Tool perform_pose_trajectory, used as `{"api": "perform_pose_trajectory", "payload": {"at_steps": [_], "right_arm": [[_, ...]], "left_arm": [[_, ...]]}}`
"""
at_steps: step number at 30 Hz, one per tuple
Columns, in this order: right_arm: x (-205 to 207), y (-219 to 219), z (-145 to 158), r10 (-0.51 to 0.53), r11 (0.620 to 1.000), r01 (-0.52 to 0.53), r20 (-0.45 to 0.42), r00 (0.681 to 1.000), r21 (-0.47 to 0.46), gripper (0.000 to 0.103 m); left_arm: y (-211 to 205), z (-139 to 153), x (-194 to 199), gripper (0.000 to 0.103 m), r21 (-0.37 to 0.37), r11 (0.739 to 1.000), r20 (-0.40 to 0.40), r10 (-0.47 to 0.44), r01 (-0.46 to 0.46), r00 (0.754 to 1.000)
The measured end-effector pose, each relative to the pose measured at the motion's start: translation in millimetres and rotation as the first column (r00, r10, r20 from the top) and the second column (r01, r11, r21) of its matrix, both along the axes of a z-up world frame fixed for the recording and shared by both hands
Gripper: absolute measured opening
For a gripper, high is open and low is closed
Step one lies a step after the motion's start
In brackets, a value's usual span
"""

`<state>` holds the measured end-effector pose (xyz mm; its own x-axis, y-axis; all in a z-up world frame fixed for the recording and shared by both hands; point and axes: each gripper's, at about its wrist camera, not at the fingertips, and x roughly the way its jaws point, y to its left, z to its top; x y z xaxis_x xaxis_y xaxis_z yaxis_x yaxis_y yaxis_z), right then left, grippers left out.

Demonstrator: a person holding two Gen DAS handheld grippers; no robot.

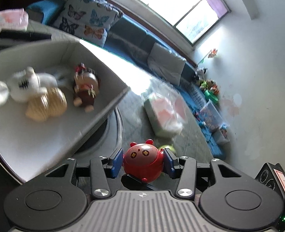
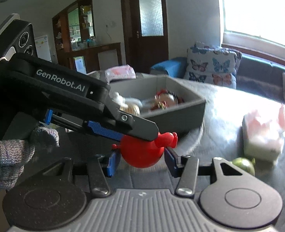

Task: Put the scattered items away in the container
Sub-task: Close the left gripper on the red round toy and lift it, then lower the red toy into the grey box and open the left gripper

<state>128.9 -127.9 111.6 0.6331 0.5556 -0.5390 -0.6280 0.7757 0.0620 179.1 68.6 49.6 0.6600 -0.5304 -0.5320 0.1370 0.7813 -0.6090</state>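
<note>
Sunlit living room with a dark sofa (image 1: pixel 134 38) under the window and a butterfly cushion (image 2: pixel 212 65) on it; before it stands a glossy desk (image 2: pixel 229 104). On the desk sits a grey container (image 1: pixel 96 58) holding a white plush (image 1: pixel 24 87), a tan plush (image 1: pixel 46 104) and a red-dressed doll (image 1: pixel 86 89). A tissue pack (image 2: pixel 262 135) lies well apart, a small green toy (image 2: pixel 243 165) near it. Both grippers pinch one red round toy (image 1: pixel 142 162): left gripper (image 1: pixel 143 161) and right gripper (image 2: pixel 142 159) each closed on its sides, just outside the container.
</note>
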Motion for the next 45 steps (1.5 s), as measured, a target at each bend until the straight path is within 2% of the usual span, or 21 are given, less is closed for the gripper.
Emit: {"api": "perform_pose_trajectory", "payload": {"at_steps": [5,9,17,24,29,33,34,35,36,45], "right_arm": [[18.5,21.1,16.4,0.024,1.000,-0.024,0.039,0.999,0.008,0.051],[41.1,41.3,22.9,0.035,0.999,-0.036,0.044,0.998,0.011,0.051],[86.3,79.1,6.3,0.065,0.997,-0.066,-0.014,0.998,-0.033,0.050],[101.7,89.9,-10.4,0.076,0.993,-0.080,-0.046,0.996,-0.081,0.050],[109.0,92.8,-17.3,0.082,0.990,-0.088,-0.057,0.995,-0.112,0.050],[113.6,97.4,-19.3,0.086,0.987,-0.094,-0.064,0.994,-0.132,0.054],[114.0,98.4,-19.2,0.086,0.986,-0.094,-0.065,0.994,-0.136,0.060],[114.0,99.1,-19.0,0.087,0.986,-0.095,-0.064,0.994,-0.138,0.071],[113.7,99.6,-18.7,0.087,0.985,-0.094,-0.060,0.994,-0.143,0.076],[114.0,100.2,-17.4,0.072,0.979,-0.079,-0.047,0.996,-0.186,0.076]], "left_arm": [[21.8,17.6,13.6,0.049,-0.003,0.999,0.038,0.041,-0.041,0.998],[41.8,18.2,28.8,0.049,-0.027,0.996,0.038,0.082,-0.081,0.996],[68.0,-4.7,58.5,0.049,-0.062,0.991,-0.009,0.114,-0.115,0.993],[81.2,-27.4,75.7,0.049,-0.126,0.984,-0.064,0.119,-0.126,0.991],[83.5,-35.0,79.6,0.049,-0.139,0.981,-0.072,0.123,-0.132,0.990],[85.6,-37.2,82.2,0.049,-0.127,0.981,-0.081,0.135,-0.145,0.987],[85.9,-38.2,82.7,0.049,-0.122,0.982,-0.085,0.136,-0.146,0.987],[86.4,-39.7,83.4,0.049,-0.123,0.982,-0.088,0.134,-0.145,0.987],[86.6,-41.1,84.1,0.049,-0.124,0.982,-0.093,0.133,-0.144,0.987],[81.9,-42.6,81.9,0.049,-0.110,0.984,-0.108,0.128,-0.140,0.986]]}}
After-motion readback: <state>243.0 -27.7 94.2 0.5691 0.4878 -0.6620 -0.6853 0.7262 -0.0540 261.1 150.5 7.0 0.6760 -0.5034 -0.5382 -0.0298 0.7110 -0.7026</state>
